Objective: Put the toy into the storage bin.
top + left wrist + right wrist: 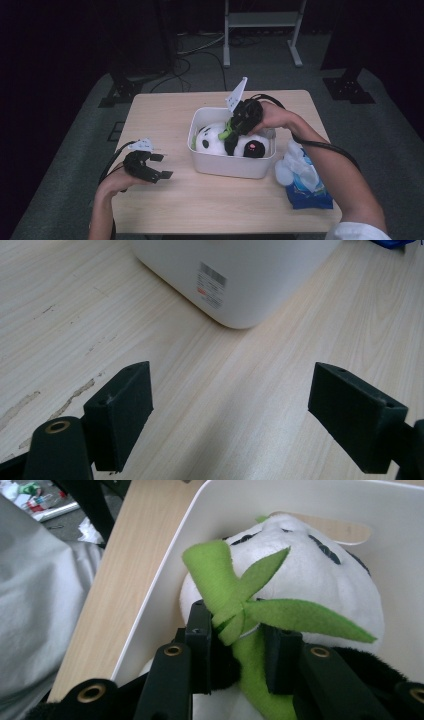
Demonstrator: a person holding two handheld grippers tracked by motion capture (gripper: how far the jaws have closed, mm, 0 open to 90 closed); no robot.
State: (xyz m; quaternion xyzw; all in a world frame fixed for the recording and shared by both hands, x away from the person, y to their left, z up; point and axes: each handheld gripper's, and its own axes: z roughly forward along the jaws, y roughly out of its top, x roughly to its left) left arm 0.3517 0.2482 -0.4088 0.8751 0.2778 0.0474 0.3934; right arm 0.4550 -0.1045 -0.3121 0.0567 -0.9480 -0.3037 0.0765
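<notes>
Right gripper (237,645) pinches the green stalk (250,665) of the panda (212,139) inside the white bin (230,167). Left gripper (230,415), jaws spread and empty, rests over the table (165,115).

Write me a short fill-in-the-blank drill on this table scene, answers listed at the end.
1. The black-and-white plush panda lies inside the white plastic ____.
2. The right gripper is shut on the panda's ____ felt bamboo sprig.
3. The left gripper hangs over the light wooden table with its jaws ____.
4. The blue wet-wipe packet lies to the tub's ____ in the high view.

Missing words: tub; green; open; right
</notes>
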